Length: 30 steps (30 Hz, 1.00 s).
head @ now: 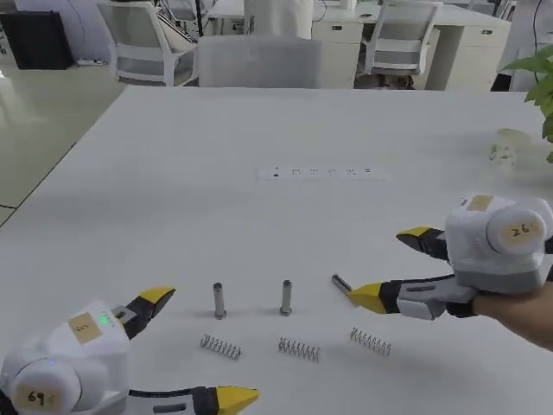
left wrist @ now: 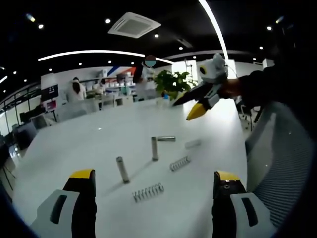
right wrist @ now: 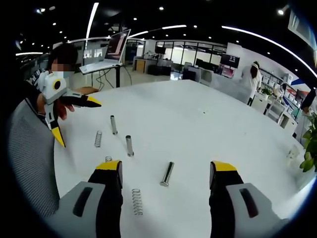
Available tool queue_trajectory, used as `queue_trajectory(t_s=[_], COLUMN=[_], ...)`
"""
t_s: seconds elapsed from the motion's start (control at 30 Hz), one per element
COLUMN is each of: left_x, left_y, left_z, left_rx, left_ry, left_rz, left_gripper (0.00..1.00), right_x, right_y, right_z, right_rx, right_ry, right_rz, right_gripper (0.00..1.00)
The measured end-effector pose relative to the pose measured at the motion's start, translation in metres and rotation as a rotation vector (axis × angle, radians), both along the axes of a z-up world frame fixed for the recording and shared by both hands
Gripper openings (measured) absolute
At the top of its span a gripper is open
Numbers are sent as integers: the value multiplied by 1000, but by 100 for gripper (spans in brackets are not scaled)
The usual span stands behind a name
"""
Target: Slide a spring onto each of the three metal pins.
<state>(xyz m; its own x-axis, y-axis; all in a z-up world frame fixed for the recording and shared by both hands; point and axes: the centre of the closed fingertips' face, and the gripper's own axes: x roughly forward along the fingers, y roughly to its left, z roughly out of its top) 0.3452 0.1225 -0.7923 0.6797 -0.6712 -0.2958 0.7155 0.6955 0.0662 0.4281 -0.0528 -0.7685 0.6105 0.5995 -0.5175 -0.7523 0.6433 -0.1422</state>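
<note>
Two metal pins (head: pixel 219 301) (head: pixel 286 296) stand upright on the white table (head: pixel 173 199). A third pin (head: pixel 341 283) lies flat to their right. Three springs (head: pixel 220 347) (head: pixel 299 348) (head: pixel 371 341) lie in a row in front of the pins. My right gripper (head: pixel 390 265) hovers open just right of the lying pin, which sits between its jaws in the right gripper view (right wrist: pixel 167 173). My left gripper (head: pixel 195 346) is open at the near left, over the left spring (left wrist: pixel 148 192), with nothing held. The upright pins (left wrist: pixel 122 169) (left wrist: pixel 154 148) stand ahead of it.
A recessed socket strip (head: pixel 324 173) runs across the table's middle. A small glass (head: pixel 510 147) and a green plant (head: pixel 540 86) sit at the far right edge. Office chairs (head: pixel 259 60) stand behind the far edge. People are in the room's background.
</note>
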Motion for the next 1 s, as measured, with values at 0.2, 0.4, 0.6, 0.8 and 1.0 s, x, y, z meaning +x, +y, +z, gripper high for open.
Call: queue_trajectory(t_s=[0.2,0.4,0.6,0.8,1.0], left_x=[2,1,1,-3,-4], left_y=[2,8,7,2,3], left_z=[-1,-3,-5,-8,-9], left_rx=[-5,-12,-1,32,30], left_ry=[1,10,13,19,25], left_rz=[12,36,31,6,10], left_gripper=[95,95,94,94,93], right_x=[14,23,35,49,48], right_y=[3,11,14,13,14], right_z=[-18,-34,-47,-55,-64], right_rx=[-36,-81,-138,-165,-174], right_ry=[61,99,141,191,241], right_rz=[-22,-15,-24,-53,-65], right_gripper=[61,54,44,33,26])
